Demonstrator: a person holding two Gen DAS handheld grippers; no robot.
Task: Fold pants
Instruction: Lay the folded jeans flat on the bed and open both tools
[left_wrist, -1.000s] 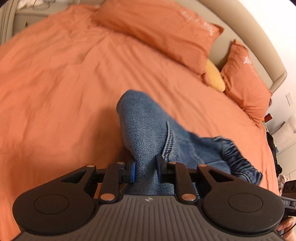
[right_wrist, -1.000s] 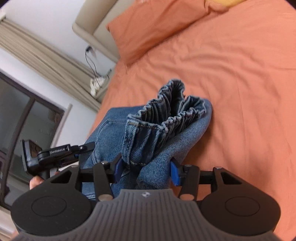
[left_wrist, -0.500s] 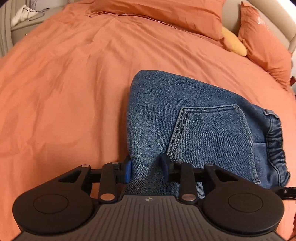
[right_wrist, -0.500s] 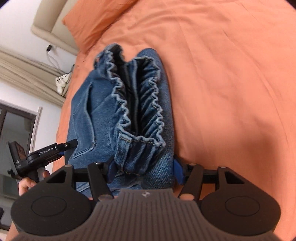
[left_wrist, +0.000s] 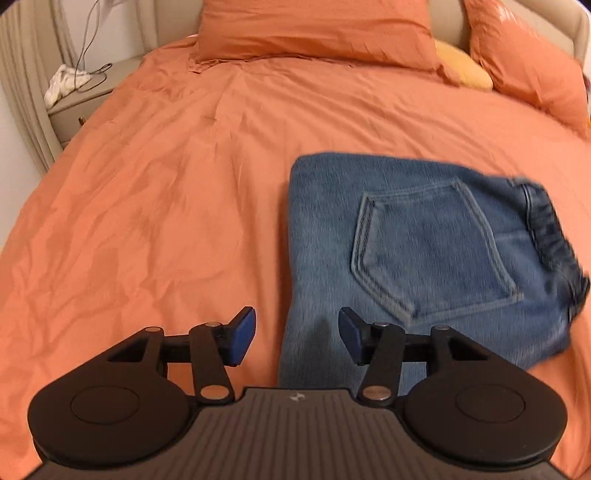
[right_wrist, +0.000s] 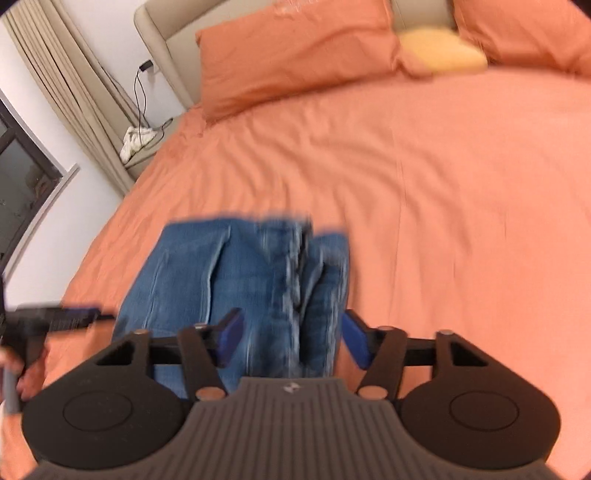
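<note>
The blue jeans (left_wrist: 424, 254) lie folded into a compact rectangle on the orange bed (left_wrist: 166, 184), back pocket facing up, elastic waistband at the right. My left gripper (left_wrist: 297, 338) is open over the jeans' near left edge, holding nothing. In the right wrist view the jeans (right_wrist: 236, 280) appear blurred, waistband side toward me. My right gripper (right_wrist: 291, 338) is open above that waistband end, empty. The left gripper also shows at the left edge of the right wrist view (right_wrist: 55, 319).
Two orange pillows (left_wrist: 314, 29) and a yellow cushion (left_wrist: 463, 70) lie at the head of the bed. A bedside table (left_wrist: 77, 103) with a white cloth and cable stands at the left, beside beige curtains. A dark window (right_wrist: 22, 184) is at far left.
Both grippers lowered the jeans onto the bed, opened and let go. Both have pulled back a little; the jeans now lie flat.
</note>
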